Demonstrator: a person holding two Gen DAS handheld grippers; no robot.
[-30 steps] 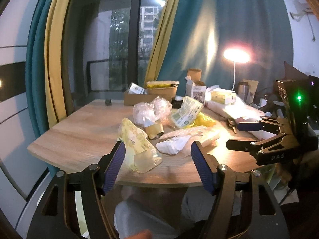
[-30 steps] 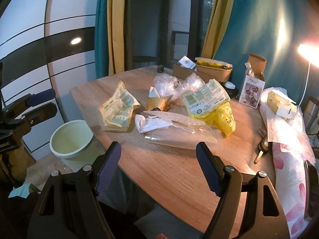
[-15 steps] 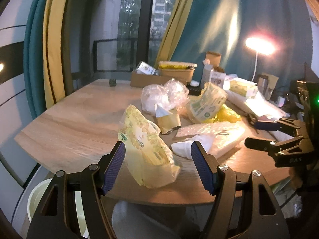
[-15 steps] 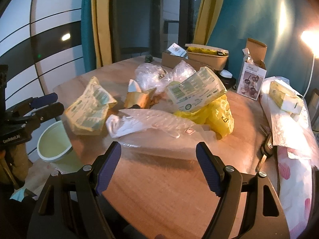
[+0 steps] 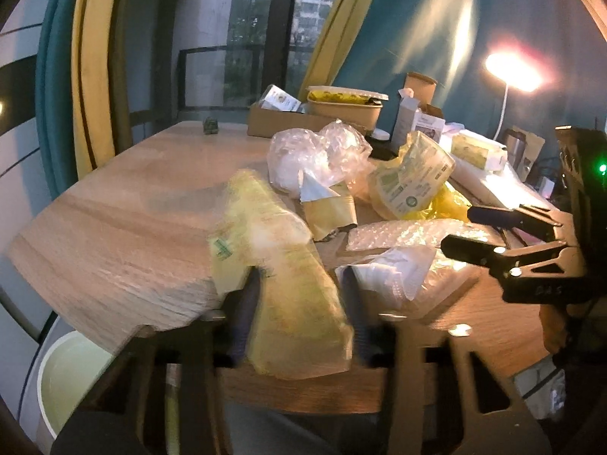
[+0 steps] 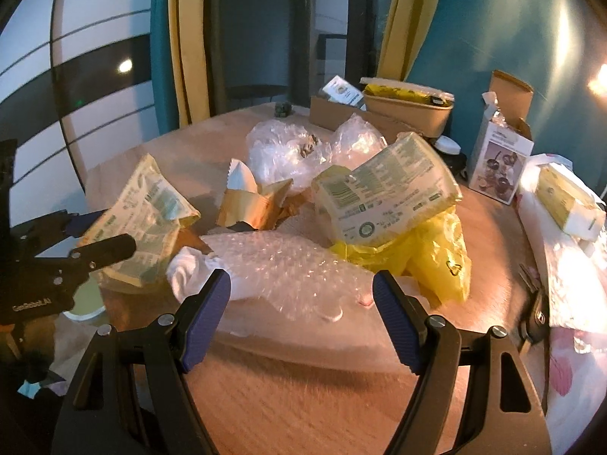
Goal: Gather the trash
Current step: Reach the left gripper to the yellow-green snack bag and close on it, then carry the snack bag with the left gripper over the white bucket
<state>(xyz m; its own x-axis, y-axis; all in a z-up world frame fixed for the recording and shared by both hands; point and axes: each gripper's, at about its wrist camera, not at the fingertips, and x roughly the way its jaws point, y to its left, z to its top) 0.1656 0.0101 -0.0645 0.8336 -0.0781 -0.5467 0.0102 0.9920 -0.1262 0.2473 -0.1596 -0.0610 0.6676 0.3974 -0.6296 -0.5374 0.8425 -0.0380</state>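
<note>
Step in hand: first pickup of the clear-up; the left gripper goes for the nearest piece of trash on the wooden table.
Left claw: its jaws are closing with the yellow printed wrapper between them. The view is blurred, so whether the pads already press on the wrapper is not clear; they look just short of a firm pinch.
Wrapper: a crumpled, flimsy bag lying at the table's near edge, partly overhanging it, directly between the left claw's fingers and reaching forward from them.
Right claw: the right gripper holds nothing, its jaws wide apart, hovering low over the table.
Ahead of the right claw: a sheet of bubble wrap just in front of the fingertips, with a white crumpled tissue at its left end.
Further ahead: a torn gold packet, a second printed wrapper resting on a yellow plastic bag, and clear plastic bags behind.
Bin: a pale green bin on the floor, below and left of the left claw, beside the table's edge.
Next move calls for: finishing the squeeze until the wrapper is pinched, lifting it clear of the table edge, then swinging down and left over the bin. Thin film may slip, so a deep bite looks wise.
</note>
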